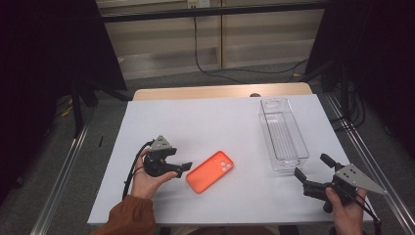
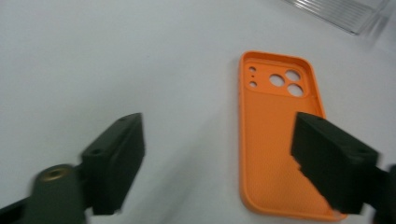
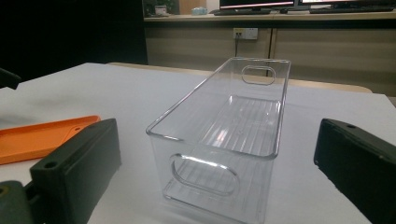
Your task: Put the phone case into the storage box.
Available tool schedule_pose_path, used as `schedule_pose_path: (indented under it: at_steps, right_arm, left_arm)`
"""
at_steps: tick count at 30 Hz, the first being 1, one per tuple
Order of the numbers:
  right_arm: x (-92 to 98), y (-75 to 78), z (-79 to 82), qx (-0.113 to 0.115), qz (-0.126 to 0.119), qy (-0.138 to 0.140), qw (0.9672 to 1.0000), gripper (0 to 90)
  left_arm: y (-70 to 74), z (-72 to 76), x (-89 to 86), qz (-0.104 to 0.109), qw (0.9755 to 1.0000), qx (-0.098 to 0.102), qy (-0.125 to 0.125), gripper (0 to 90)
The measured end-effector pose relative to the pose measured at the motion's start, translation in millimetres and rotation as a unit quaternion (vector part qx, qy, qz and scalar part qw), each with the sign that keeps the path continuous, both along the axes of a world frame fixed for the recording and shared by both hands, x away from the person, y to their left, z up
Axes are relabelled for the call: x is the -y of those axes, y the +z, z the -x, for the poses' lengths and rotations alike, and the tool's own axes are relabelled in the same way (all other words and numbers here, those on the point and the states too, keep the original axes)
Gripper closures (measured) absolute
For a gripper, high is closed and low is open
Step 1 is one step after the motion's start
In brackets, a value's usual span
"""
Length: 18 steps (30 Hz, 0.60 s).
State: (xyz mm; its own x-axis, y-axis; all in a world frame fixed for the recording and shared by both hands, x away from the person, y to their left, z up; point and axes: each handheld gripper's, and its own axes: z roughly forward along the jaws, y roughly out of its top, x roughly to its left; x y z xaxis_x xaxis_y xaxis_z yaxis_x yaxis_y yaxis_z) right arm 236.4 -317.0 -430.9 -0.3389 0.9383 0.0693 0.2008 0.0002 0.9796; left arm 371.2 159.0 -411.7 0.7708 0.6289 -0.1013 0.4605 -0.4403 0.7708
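Orange phone case (image 1: 210, 172) is lying flat on the white bench (image 1: 220, 122), open side up with the camera cutouts pointing toward the far edge, roughly mid-bench and a bit toward the person's side. Left gripper (image 1: 183, 168) sits just beside its near-left end, and in the left gripper view the fingers (image 2: 116, 161) stand spread wide with nothing between them; the case lies ahead, partly behind the right-hand finger, so it's released, not grasped. Right gripper (image 1: 311, 172) hovers near the bench's right corner, fingers also apart and empty, looking straight at the clear plastic bin (image 1: 282, 133), which sits well apart from the case on the right side and has nothing in it. My read: the case has been let go on the bench, or the left hand is lining up for a pick, and the bin looks like the likely destination. Next move probably calls for getting a finger under one long edge of the case, since it's thin and lies flush on the bench, then pinching the side wall firmly before lifting. Could be slippery, so a shallow angle seems smart. The right hand may need to steady the bin.
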Motion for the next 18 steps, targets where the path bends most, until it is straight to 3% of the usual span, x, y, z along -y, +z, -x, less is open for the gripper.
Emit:
schedule_pose_path:
  at_steps: [4,8,11,18]
  right_arm:
    - [0.0,0.1,0.1,0.002,0.001,0.001,1.0000,0.0]
    - [-0.3,0.3,0.8,0.002,0.003,0.002,1.0000,0.0]
    - [-0.4,0.5,1.5,0.001,0.005,0.002,1.0000,0.0]
    - [-0.3,0.4,1.4,0.001,0.005,0.002,1.0000,0.0]
  left_arm:
    - [0.7,4.1,-3.3,0.006,1.0000,0.007,-0.004,7.9]
    - [-1.1,5.8,-1.3,-0.017,0.9998,0.002,-0.010,5.8]
    - [-2.7,8.3,1.2,-0.019,0.9997,0.000,-0.016,5.2]
    - [-2.2,11.0,8.8,-0.001,0.9992,-0.032,-0.022,6.3]
